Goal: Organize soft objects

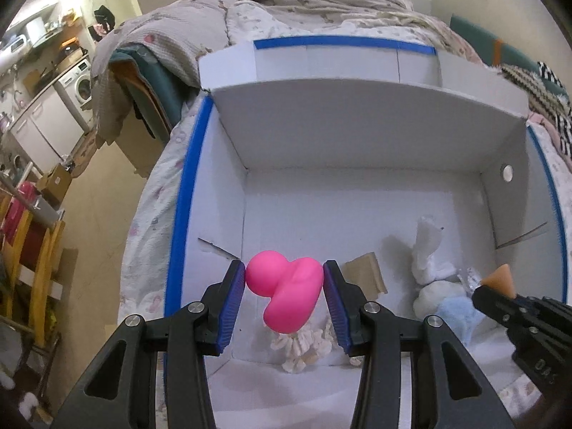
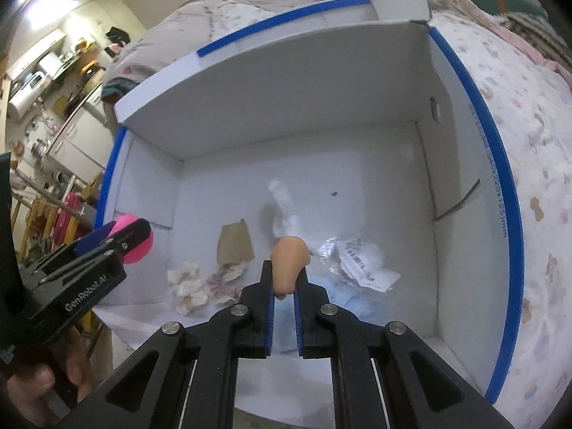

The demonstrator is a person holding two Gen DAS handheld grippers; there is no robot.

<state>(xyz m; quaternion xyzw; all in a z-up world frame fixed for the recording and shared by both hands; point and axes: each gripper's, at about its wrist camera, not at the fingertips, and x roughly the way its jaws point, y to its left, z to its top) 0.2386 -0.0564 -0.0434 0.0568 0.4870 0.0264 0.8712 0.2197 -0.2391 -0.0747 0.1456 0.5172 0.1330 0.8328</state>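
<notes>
My left gripper is shut on a pink soft toy and holds it above the near left part of a white cardboard box with blue tape on its rims. My right gripper is shut on a peach soft toy and holds it over the box's near middle. The pink toy also shows in the right wrist view, and the peach toy in the left wrist view. In the box lie a white plush, a light blue plush and cream ruffled fabric.
The box sits on a bed with a patterned quilt. Inside it lie a brown cardboard scrap and a crumpled foil wrapper. A floor with shelves and a washing machine is to the left.
</notes>
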